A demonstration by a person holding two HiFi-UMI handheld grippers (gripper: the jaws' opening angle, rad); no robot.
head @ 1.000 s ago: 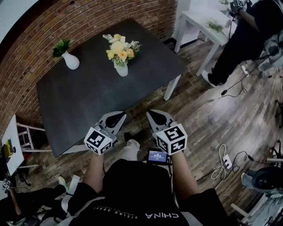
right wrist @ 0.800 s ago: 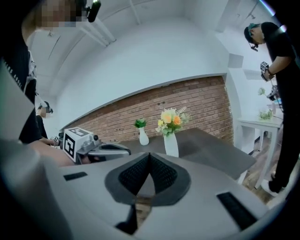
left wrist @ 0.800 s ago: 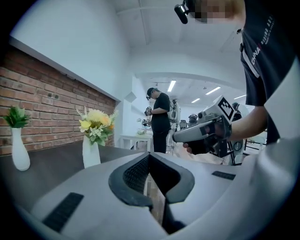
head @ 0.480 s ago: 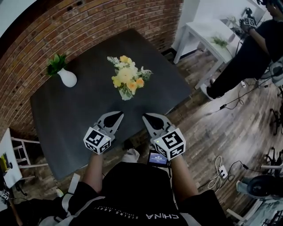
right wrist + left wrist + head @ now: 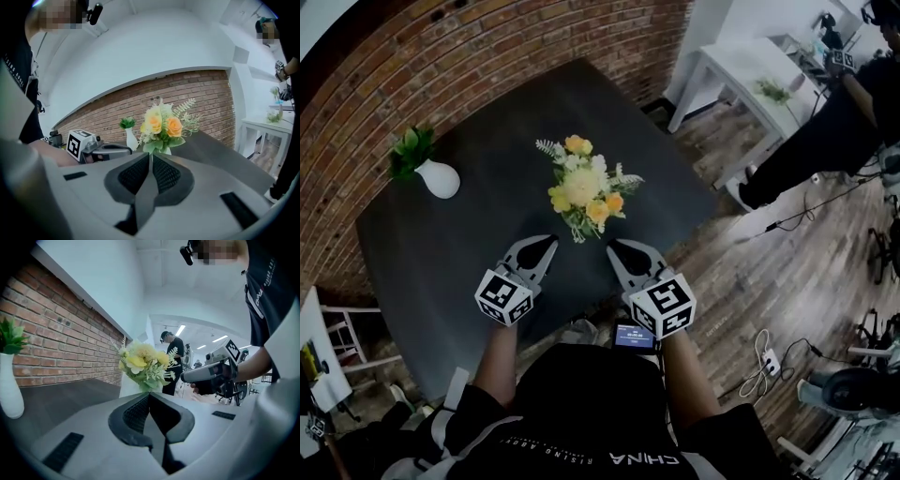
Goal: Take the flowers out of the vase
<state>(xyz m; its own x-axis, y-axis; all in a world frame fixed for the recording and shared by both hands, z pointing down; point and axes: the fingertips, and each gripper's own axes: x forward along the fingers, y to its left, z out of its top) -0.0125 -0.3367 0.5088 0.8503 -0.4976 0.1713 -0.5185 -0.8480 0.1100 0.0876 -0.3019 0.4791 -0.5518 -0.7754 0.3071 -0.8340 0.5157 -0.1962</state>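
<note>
A bunch of yellow and orange flowers [image 5: 586, 187] stands in a white vase [image 5: 577, 232] near the middle of the dark table [image 5: 478, 244]. My left gripper [image 5: 551, 242] is shut and empty, just short of the vase on its left. My right gripper [image 5: 612, 247] is also shut and empty, just short of the vase on its right. The left gripper view looks past shut jaws [image 5: 149, 393] at the flowers [image 5: 143, 364] and the right gripper [image 5: 206, 373]. In the right gripper view the flowers [image 5: 161, 124] rise straight ahead of the shut jaws [image 5: 151, 153].
A small white vase with a green plant [image 5: 439, 178] stands at the table's far left, by the brick wall [image 5: 487, 56]. A white side table [image 5: 750, 70] and a standing person [image 5: 844, 112] are at the right. Cables [image 5: 769, 347] lie on the wooden floor.
Both grippers have come forward over the table's near edge, and the bouquet now sits close in front of their tips. Both have stayed shut.
</note>
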